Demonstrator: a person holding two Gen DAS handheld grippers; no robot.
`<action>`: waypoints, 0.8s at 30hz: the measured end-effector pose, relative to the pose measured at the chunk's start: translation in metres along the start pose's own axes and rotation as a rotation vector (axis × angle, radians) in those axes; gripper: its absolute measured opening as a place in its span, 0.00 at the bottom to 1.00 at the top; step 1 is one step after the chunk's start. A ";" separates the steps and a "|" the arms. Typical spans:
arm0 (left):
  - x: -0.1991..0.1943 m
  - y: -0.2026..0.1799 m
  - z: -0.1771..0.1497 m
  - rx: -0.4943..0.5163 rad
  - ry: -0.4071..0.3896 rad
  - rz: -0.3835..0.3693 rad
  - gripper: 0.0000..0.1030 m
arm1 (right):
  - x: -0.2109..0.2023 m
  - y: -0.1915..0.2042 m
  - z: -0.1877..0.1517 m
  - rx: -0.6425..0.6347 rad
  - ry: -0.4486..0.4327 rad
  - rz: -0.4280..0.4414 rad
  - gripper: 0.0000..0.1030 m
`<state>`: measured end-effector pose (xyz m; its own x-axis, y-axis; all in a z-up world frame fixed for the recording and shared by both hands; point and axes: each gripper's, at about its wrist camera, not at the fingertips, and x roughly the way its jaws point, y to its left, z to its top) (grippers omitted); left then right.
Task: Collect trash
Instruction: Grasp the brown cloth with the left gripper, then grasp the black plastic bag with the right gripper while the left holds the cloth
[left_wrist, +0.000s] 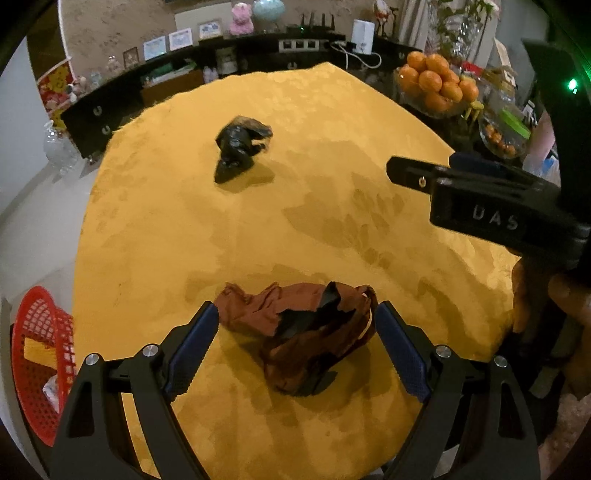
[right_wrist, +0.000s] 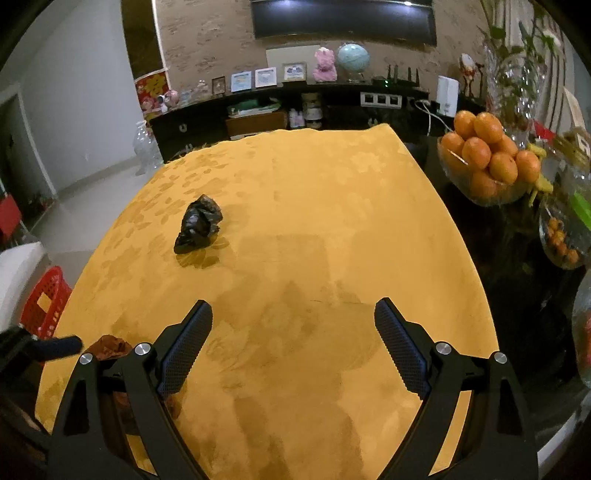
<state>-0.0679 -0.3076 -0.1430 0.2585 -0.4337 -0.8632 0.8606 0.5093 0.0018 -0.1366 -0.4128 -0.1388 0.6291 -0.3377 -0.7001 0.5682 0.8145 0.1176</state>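
A crumpled brown wrapper (left_wrist: 303, 328) with black patches lies on the yellow tablecloth (left_wrist: 258, 229). My left gripper (left_wrist: 295, 339) is open, with one finger on each side of the wrapper, not squeezing it. A crumpled black plastic bag (left_wrist: 240, 147) lies farther back on the cloth; it also shows in the right wrist view (right_wrist: 199, 225). My right gripper (right_wrist: 293, 343) is open and empty over bare cloth; it shows at the right of the left wrist view (left_wrist: 480, 199). The brown wrapper (right_wrist: 109, 347) peeks out at the lower left of the right wrist view.
A red plastic basket (left_wrist: 37, 362) stands below the table's left edge, also seen from the right wrist (right_wrist: 46, 306). A glass bowl of oranges (right_wrist: 484, 162) and other glassware crowd the dark surface on the right. A black sideboard (right_wrist: 258, 114) with ornaments lies behind the table.
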 end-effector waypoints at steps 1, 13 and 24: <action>0.003 -0.001 0.000 0.004 0.006 0.000 0.81 | 0.001 -0.001 0.000 0.005 0.002 0.002 0.84; 0.017 -0.002 -0.007 0.013 0.017 -0.010 0.60 | 0.009 -0.001 0.001 0.016 0.027 0.014 0.84; -0.007 0.028 -0.008 -0.070 -0.030 0.018 0.54 | 0.011 0.000 -0.001 0.009 0.043 -0.001 0.84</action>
<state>-0.0491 -0.2841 -0.1405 0.2876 -0.4454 -0.8479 0.8230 0.5678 -0.0191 -0.1301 -0.4162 -0.1475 0.6051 -0.3177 -0.7300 0.5735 0.8100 0.1228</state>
